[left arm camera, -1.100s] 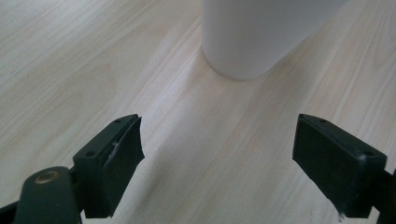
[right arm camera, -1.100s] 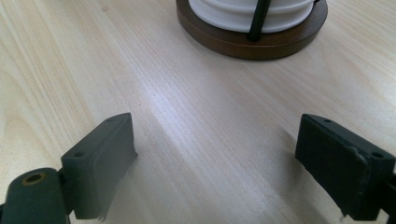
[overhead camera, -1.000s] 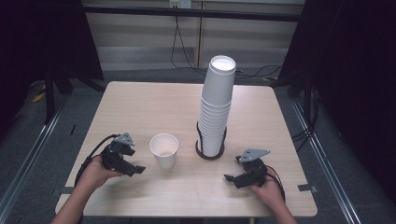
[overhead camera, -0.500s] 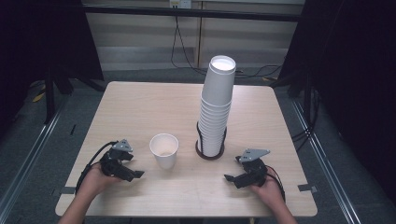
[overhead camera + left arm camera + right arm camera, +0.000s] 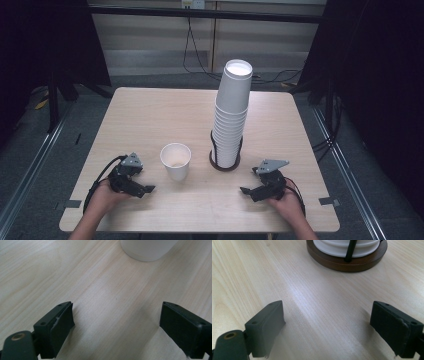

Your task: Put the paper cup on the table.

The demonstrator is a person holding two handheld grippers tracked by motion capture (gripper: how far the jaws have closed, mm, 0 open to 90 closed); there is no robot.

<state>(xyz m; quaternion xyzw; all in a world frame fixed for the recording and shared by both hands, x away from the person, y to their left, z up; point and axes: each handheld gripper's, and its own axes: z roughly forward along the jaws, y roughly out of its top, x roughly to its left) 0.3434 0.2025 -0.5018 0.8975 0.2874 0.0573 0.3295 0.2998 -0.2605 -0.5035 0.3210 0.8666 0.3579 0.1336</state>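
Empty paper cup point(image 5: 175, 160) beside holder's cup stack point(image 5: 231, 116)

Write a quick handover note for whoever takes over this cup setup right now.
Left hand-held gripper: low over the table, jaws have just been opening, nothing between them.
Right hand-held gripper: open, empty, low at the near right.
Single paper cup stands upright, apart from the cup stack, which sits in its round wooden holder.
Done: one cup stands separate.
Left: probably handling more cups from the stack.
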